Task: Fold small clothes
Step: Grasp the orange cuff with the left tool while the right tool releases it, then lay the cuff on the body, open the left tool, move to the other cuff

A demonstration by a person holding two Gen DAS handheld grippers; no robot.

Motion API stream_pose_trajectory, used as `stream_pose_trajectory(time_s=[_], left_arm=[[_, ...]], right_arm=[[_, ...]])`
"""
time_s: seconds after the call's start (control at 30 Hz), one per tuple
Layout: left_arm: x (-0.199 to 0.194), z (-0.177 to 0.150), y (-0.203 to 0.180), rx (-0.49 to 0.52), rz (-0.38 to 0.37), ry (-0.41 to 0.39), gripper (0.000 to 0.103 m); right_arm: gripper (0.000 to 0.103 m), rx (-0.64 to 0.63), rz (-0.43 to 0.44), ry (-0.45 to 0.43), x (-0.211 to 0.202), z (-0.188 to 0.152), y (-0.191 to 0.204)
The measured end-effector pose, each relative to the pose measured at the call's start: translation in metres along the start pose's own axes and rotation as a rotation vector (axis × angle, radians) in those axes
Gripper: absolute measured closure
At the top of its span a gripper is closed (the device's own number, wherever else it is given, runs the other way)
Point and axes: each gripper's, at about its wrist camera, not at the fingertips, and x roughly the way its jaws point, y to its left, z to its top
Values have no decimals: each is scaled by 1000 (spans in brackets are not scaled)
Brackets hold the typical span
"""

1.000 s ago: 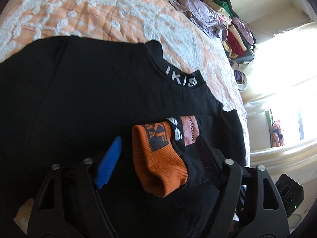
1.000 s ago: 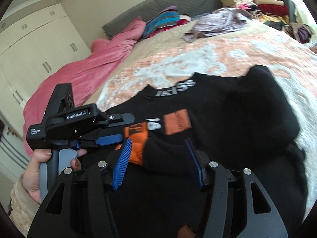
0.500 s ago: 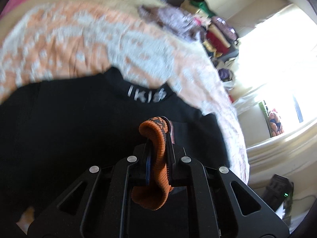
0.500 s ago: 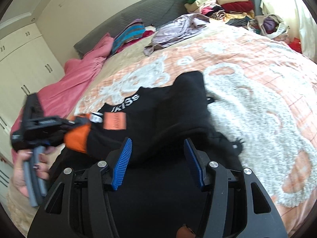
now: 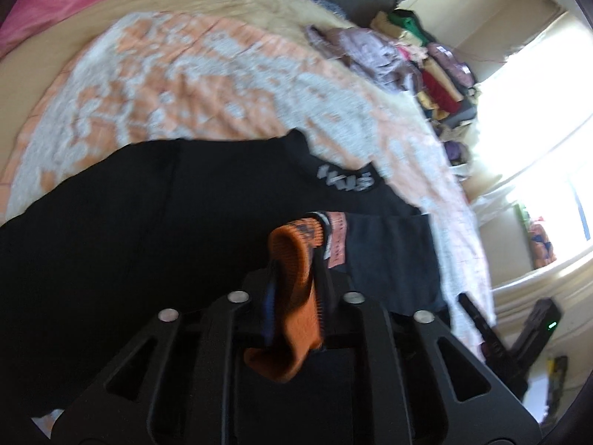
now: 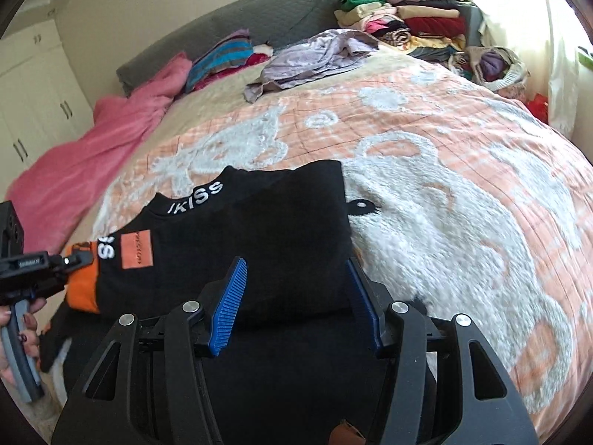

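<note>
Left tongs (image 5: 292,293) pinching orange cuff (image 5: 296,259), jaws just eased slightly; right tongs (image 6: 292,300) spread (holding nothing). Carry cuff toward 3 o'clock across black sweater (image 6: 259,237), keep sleeve flat.

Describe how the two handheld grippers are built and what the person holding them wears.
Both are black plastic frames with triangular cut-outs and silver round bolts. The right gripper has ribbed blue pads. The left gripper has a grey handle and a small white label on its body. Dark nail polish shows; no sleeve is visible.
</note>
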Motion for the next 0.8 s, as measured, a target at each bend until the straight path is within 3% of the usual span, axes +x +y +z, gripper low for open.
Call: stream_pose_trajectory(time_s=[0.07,0.23,0.4,0.5,0.6,0.7,0.77,0.8], left_arm=[[-5,-3,2,16,42,-20,78],[-13,-10,-15,113,143,-55,68],[23,-27,-17,173,234,36,63],[33,-38,-7,169,268,52,57],[23,-43,-8,171,271,24,45],[13,-48,-7,147,244,15,45],[4,-51,-7,138,251,-4,44],[-1,-52,-7,133,254,-16,36]], right_arm=[[50,-26,-12,17,8,3,5],[50,-109,-37,84,32,4,22],[49,-118,-92,164,51,-9,19],[49,-117,-88,160,49,-15,17],[33,-121,-47,123,35,-16,22],[31,-134,-22,89,21,-20,30],[24,-151,-15,68,12,-21,36],[18,-156,-10,57,8,-21,38]])
